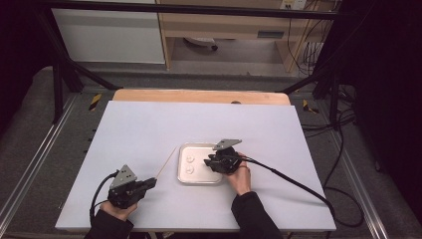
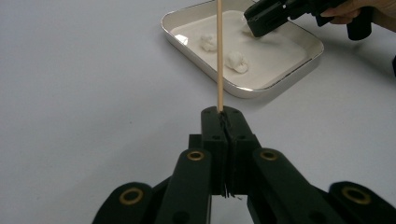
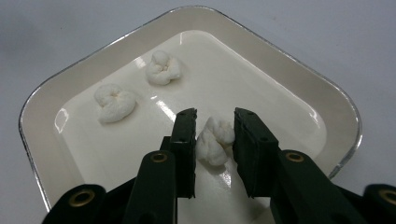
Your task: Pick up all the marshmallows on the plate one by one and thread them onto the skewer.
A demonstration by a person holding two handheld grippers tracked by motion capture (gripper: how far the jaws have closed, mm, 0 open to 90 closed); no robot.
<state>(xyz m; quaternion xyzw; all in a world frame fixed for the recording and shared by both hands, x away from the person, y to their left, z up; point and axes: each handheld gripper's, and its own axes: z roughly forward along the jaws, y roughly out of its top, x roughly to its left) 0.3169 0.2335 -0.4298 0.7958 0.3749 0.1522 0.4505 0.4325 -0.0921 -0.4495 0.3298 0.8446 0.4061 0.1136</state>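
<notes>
Nearest my left camera, the left claw (image 2: 223, 116) stands fully closed on the butt end of a thin wooden skewer (image 2: 219, 56), which runs bare from the jaws out toward the tray (image 2: 243, 88). Nothing is threaded on it.

In the right gripper view, the right claw (image 3: 214, 140) sits low inside the tray with one marshmallow (image 3: 214, 141) between its jaws. The jaws are drawn in close on either side of it; the left pad appears to touch the piece, the right pad may only be brushing it (I would not call this a firm grip). It rests on the tray floor, not lifted.

Two further marshmallows (image 3: 140, 86) lie loose at the far side of the tray, just beside one another and well apart from the claw.

From the high view, the tray sits mid-bench (image 1: 149, 129), the left claw holds the skewer just left of it, and the right claw is over the tray's right half.

Assessment: skewer secured, first piece being taken. By my judgement the work is at its start: all three pieces remain unthreaded, and lifting, aligning and piercing are all outstanding.
</notes>
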